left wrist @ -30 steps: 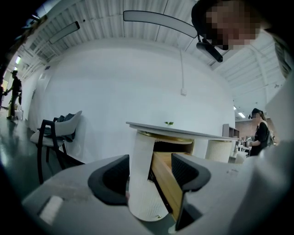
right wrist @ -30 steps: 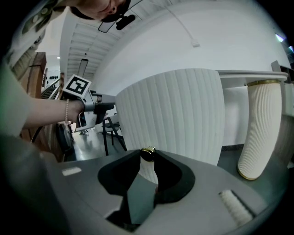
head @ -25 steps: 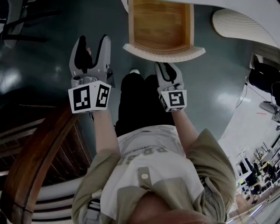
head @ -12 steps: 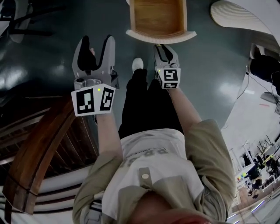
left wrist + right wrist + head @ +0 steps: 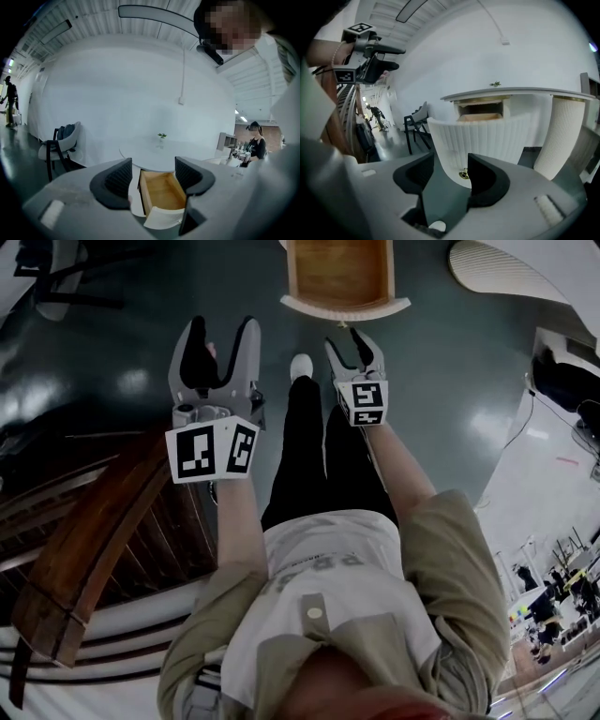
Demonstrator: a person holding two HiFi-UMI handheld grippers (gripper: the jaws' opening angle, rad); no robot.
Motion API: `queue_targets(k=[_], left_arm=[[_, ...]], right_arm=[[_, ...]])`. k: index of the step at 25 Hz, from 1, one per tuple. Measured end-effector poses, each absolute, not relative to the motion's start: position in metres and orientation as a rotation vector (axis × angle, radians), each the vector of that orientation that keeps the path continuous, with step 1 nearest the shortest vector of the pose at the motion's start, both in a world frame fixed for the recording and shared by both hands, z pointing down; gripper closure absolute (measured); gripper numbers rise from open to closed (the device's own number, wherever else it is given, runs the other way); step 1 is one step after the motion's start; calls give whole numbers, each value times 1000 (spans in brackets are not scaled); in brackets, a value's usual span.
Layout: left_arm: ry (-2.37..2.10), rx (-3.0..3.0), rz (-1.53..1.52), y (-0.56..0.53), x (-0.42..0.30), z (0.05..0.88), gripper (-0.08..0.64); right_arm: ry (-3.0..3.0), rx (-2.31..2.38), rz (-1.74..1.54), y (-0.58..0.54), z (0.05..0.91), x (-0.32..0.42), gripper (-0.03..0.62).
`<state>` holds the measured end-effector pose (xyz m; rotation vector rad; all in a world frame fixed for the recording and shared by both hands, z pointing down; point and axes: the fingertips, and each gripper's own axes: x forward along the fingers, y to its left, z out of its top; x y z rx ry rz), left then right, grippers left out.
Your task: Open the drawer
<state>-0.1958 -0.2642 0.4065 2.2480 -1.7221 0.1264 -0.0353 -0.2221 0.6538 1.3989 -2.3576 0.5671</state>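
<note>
Drawer (image 5: 339,273) pulled out from under round white desk (image 5: 520,92), wooden inside exposed. Right tool (image 5: 354,341) just in front of drawer's ribbed white front. Its jaws have just been opening and are now released. Brass knob (image 5: 464,175) on drawer front shows in gap between jaws, pads not pressing it. Left tool (image 5: 220,329) left of drawer, well apart, jaws spread, gripping nothing.
</note>
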Motion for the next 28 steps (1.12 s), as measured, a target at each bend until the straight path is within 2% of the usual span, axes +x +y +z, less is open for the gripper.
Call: queue_targets(k=[9, 18, 25, 28], left_arm=[[-1663, 2319, 158, -257, -173, 336, 261], [-1675, 2395, 59, -253, -164, 260, 261], [-1727, 2455, 26, -251, -179, 215, 261], [-1739, 2489, 23, -250, -180, 202, 268]], right_arm=[[-2380, 1500, 546, -210, 512, -6, 373], [-2445, 1696, 288, -241, 335, 50, 376], [-2496, 1779, 108, -247, 247, 68, 379], [-2502, 1796, 4, -246, 220, 72, 417]])
